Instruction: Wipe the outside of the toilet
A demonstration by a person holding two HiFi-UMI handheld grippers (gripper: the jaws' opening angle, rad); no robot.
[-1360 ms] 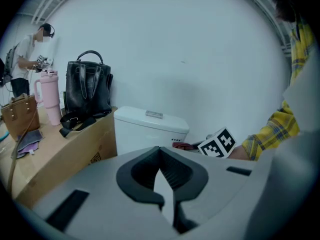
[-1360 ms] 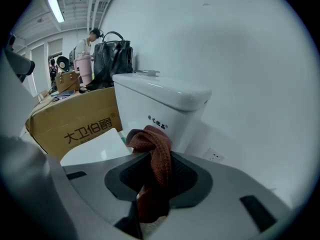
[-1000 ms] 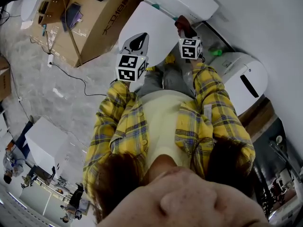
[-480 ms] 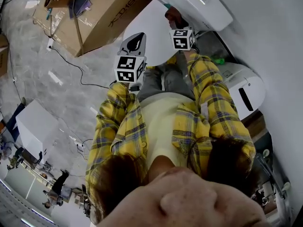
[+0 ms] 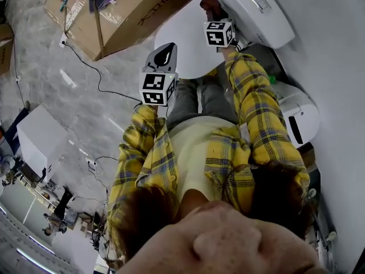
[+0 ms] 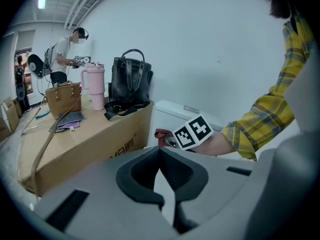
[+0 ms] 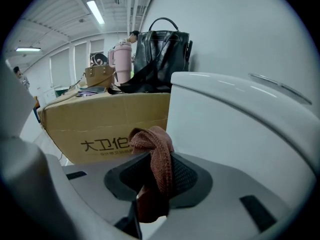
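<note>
Your right gripper (image 7: 156,181) was clenched on a reddish-brown cloth (image 7: 154,159), which bunched above the jaws and hung down between them. From your head camera, that gripper (image 5: 210,7) reached forward to where the toilet (image 5: 185,36) lid meets the white tank (image 5: 251,7), with the cloth (image 5: 209,3) at its tip. In the right gripper view the tank (image 7: 240,124) stood just to the right of the cloth; whether the two touched couldn't be made out.

Your left gripper (image 6: 161,176) had its jaws pressed together with nothing between them. You held it over the near edge of the toilet lid, to the left of your right arm.

Left of the toilet stood a cardboard box (image 6: 75,144) carrying a black handbag (image 6: 131,81), a pink tumbler (image 6: 95,86) and a small brown bag (image 6: 62,98).
</note>
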